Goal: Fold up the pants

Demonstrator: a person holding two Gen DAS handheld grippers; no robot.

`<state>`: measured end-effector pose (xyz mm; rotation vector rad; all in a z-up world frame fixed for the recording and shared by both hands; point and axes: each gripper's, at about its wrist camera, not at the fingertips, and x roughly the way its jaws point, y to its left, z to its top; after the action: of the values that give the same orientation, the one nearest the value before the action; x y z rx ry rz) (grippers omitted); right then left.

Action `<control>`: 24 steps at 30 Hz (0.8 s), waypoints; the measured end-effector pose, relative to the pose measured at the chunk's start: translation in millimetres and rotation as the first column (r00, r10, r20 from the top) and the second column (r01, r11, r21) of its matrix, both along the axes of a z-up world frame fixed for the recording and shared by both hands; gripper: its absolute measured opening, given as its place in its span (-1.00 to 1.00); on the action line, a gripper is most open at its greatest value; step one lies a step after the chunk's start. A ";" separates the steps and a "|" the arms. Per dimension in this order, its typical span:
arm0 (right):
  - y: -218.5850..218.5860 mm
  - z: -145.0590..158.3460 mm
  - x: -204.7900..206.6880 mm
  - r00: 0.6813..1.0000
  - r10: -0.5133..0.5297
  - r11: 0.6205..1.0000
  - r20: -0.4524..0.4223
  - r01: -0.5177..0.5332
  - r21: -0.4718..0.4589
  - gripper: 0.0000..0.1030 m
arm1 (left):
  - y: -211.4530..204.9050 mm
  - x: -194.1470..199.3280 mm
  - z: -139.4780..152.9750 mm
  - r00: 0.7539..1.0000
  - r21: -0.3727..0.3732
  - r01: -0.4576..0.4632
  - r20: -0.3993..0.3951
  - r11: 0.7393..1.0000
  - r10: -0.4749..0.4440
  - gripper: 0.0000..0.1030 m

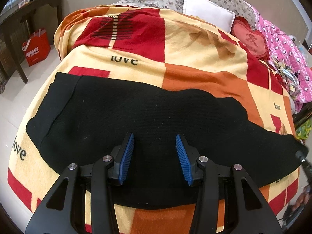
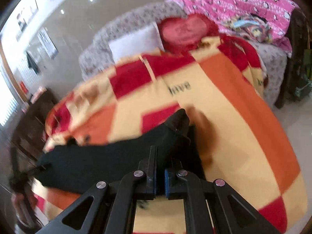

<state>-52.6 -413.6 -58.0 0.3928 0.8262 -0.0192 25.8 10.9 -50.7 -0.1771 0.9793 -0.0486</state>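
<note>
On the bed, across its near end, the black pants (image 1: pixel 136 117) are lying spread in a long dark band over the patchwork blanket (image 1: pixel 195 44) of red, orange and cream squares with "love" printed on it. In the left wrist view they are looking mostly flat and full length, with one seam running down the left part, so the folding is, by my judgement, only at its beginning: no finished fold is showing, and the lengthwise halving and the shorter folds are all still waiting. The left hand-held gripper (image 1: pixel 155 156) is hovering above the middle of the cloth with its blue pads (image 1: pixel 127 156) standing apart and nothing between them. The right hand-held gripper (image 2: pixel 159 181) is clamping shut on one end of the pants (image 2: pixel 109 161), where the fabric is lifting into a peak ahead of the jaws; that view is blurred, so which end it is I cannot tell. Farther off, a white pillow (image 1: pixel 208 9), a red heart-shaped cushion (image 1: pixel 249 39) and a pink quilt (image 1: pixel 286 58) are sitting at the far end.
</note>
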 end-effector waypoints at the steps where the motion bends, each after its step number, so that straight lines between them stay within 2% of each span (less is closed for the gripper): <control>1: -4.4 -10.9 2.2 0.999 -0.017 1.000 -0.039 0.018 0.007 -0.91 | -0.4 -0.4 -0.2 1.000 0.004 0.000 0.000 1.000 0.000 -0.14; 3: -11.7 -14.1 0.1 0.999 -0.036 0.999 -0.028 0.037 0.037 -0.87 | -0.1 -1.4 0.2 1.000 0.008 0.003 -0.003 1.000 -0.003 -0.14; 4: -15.3 -10.6 -2.9 0.998 -0.057 0.998 -0.031 0.058 0.030 -0.78 | 0.5 -1.7 0.4 1.000 0.007 0.004 -0.005 1.000 -0.004 -0.14; 5: -18.5 -4.7 -6.1 0.997 -0.078 0.997 -0.025 0.078 0.000 -0.69 | 2.2 -2.7 1.2 1.000 0.004 0.006 -0.009 1.000 -0.006 -0.14; 7: -23.1 7.6 -12.0 0.991 -0.133 0.988 -0.017 0.131 -0.076 -0.64 | 5.1 -4.1 3.5 1.000 0.002 0.000 -0.009 1.000 0.000 -0.14; 8: -25.1 14.1 -14.5 0.990 -0.142 0.986 0.001 0.142 -0.084 -0.64 | 7.5 -4.6 5.0 1.000 0.002 -0.009 -0.006 1.000 0.009 -0.14; 10: -21.3 28.2 -15.3 0.993 -0.109 0.993 0.053 0.110 -0.029 -0.63 | 13.5 -6.2 9.7 1.000 0.002 -0.028 0.008 1.000 0.028 -0.14; 13: 12.4 38.1 0.7 0.996 0.035 0.999 0.083 -0.034 -0.007 -0.63 | 24.3 -5.6 16.0 0.997 0.034 -0.064 0.036 0.997 0.063 -0.14; 15: 45.3 38.1 17.6 0.985 0.150 0.989 0.088 -0.151 -0.001 -0.63 | 35.9 -0.3 15.8 0.995 0.042 -0.096 0.030 0.994 0.095 -0.14; 19: 124.3 33.3 62.7 0.932 0.349 0.935 0.100 -0.353 0.027 -0.63 | 52.7 9.5 13.6 0.990 0.045 -0.138 0.020 0.989 0.137 -0.14; 21: 160.4 28.4 85.0 0.905 0.415 0.907 0.091 -0.419 0.029 -0.57 | 58.8 14.6 10.0 0.988 0.051 -0.153 0.009 0.987 0.153 -0.14; 22: 177.1 24.2 96.3 0.894 0.441 0.896 0.076 -0.444 0.021 -0.45 | 61.0 15.7 8.5 0.988 0.043 -0.154 0.007 0.987 0.154 -0.14; 24: 202.7 17.4 117.2 0.883 0.467 0.884 0.041 -0.467 -0.006 -0.39 | 63.7 18.5 6.3 0.988 0.036 -0.156 0.003 0.987 0.156 -0.14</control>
<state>64.6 -210.9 -40.6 0.1876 0.8625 0.4413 44.2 74.5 -44.3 -0.2196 0.9623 0.1123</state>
